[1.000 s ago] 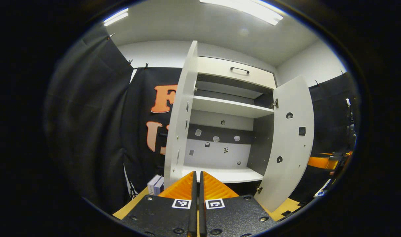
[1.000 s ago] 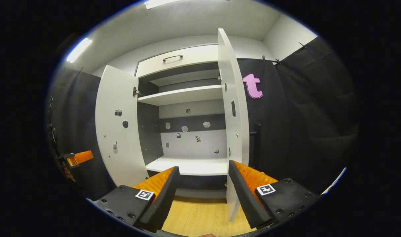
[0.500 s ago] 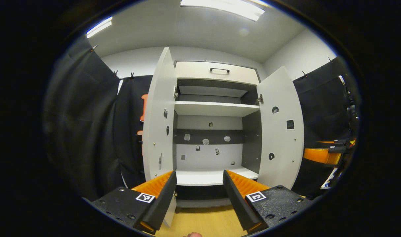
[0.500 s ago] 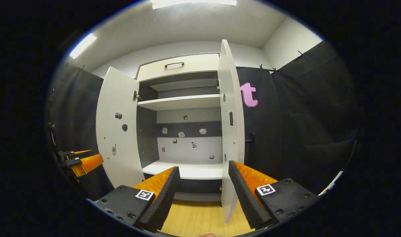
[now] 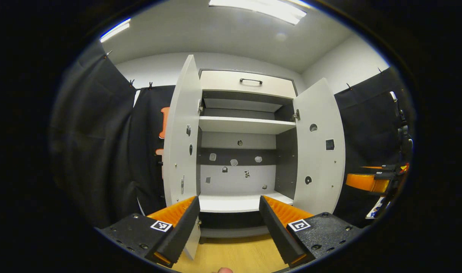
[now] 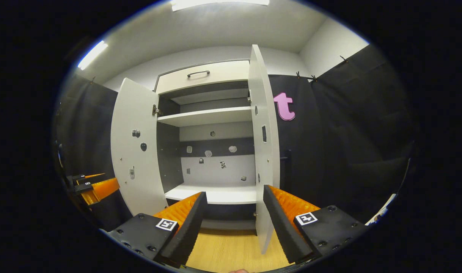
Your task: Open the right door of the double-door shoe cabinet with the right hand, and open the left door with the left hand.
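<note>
both flat white doors of the tall white shoe cabinet point(image 5: 238, 125) already hang wide, left door point(image 5: 181, 132) and right door point(image 6: 263, 125). your left gripper point(image 5: 229, 210) and right gripper point(image 6: 234, 208) gape, holding nothing, so back straight out without clipping door edges.

Ceiling light strips point(image 5: 258, 8) lit; wood-grain floor point(image 6: 231, 250) below.

both views near, facing cabinet point(image 5: 238, 151)

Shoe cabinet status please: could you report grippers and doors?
Left gripper open, right gripper open, both empty. Left door and right door swung wide. Nothing obstructing.
</note>
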